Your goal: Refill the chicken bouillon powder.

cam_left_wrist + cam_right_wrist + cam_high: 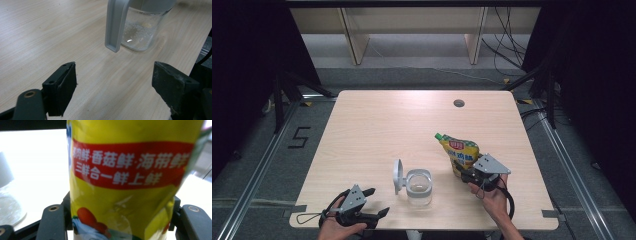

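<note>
Glossy plastic pouch (130,182); clear jar (142,30), probably glass; matt wood-grain table (377,125).

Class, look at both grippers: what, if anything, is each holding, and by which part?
The right gripper holds the yellow pouch by its lower body, jaws pressing its two sides. The left gripper holds nothing; its jaws stand open.

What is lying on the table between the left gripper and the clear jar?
Nothing: in the left gripper view, bare wood lies between the left gripper and the clear jar; the high view agrees.
</note>
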A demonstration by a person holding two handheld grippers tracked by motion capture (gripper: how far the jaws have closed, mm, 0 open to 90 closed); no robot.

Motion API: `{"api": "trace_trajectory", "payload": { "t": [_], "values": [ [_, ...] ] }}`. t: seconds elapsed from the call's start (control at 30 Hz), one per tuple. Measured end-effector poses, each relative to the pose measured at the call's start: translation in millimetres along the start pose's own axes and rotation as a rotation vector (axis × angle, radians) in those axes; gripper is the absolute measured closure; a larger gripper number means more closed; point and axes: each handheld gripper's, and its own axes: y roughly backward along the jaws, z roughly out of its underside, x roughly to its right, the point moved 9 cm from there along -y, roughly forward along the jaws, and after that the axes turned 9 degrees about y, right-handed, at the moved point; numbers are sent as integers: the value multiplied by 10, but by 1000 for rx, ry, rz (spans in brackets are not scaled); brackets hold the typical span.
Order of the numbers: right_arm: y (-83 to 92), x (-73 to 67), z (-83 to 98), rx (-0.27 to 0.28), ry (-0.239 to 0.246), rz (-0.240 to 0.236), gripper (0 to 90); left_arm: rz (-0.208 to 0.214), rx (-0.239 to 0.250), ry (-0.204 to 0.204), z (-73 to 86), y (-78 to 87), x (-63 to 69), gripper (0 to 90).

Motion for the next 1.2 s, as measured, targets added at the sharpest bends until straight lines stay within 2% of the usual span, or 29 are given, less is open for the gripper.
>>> {"api": "trace_trajectory", "payload": {
  "t": [0.1, 0.13, 0.2, 0.27, 0.3, 0.53, 0.6, 0.63, 0.67, 0.8, 0.87, 0.9, 0.97, 1.0, 1.07, 1.1, 1.17, 1.2],
  "values": [
    [82, -3, -47, -3, 64, 10, 379, -4, -1, -5, 4, -1, -5, 195],
    [102, -7, -61, -3, 60, 16, 380, -5, -1, -5, 4, -2, -7, 195],
    [131, 25, -92, 1, 111, 32, 381, -8, -12, -7, 13, -3, -16, 195],
    [178, -3, -119, 3, 103, 32, 381, -3, -7, -4, 9, -3, -13, 195],
    [202, -3, -132, 1, 127, 30, 381, -5, -5, -2, 9, -3, -16, 195],
    [352, -64, -188, -3, 209, 33, 383, -8, 1, 5, 6, -5, -15, 195],
    [399, -77, -213, -3, 256, 37, 383, -8, 0, 6, 8, -6, -17, 195],
    [426, -96, -213, -9, 249, 39, 383, -8, -1, 1, 8, -6, -21, 195],
    [442, -95, -215, -10, 272, 44, 383, -8, -2, -2, 7, -7, -23, 195],
    [515, -152, -203, -26, 312, 37, 384, -17, -5, -2, 9, -1, -32, 195],
    [541, -172, -201, -39, 373, 36, 384, -13, -4, -1, 9, -4, -33, 195],
    [559, -202, -195, -44, 368, 30, 384, -13, -4, -2, 9, -5, -34, 195],
    [578, -231, -196, -51, 394, 30, 384, -16, -2, -2, 8, -7, -34, 195],
    [583, -234, -204, -49, 428, 27, 384, -12, -5, -3, 9, -5, -32, 195],
    [602, -264, -202, -54, 441, 22, 385, -13, -4, -2, 9, -5, -31, 195],
    [602, -261, -202, -62, 473, 31, 385, -13, -4, -2, 9, -5, -32, 195],
    [611, -286, -195, -76, 502, 32, 385, -15, -4, -6, 6, 1, -38, 195],
    [609, -304, -190, -81, 506, 17, 385, -13, 4, -5, -2, 0, -35, 195]
  ]
}}
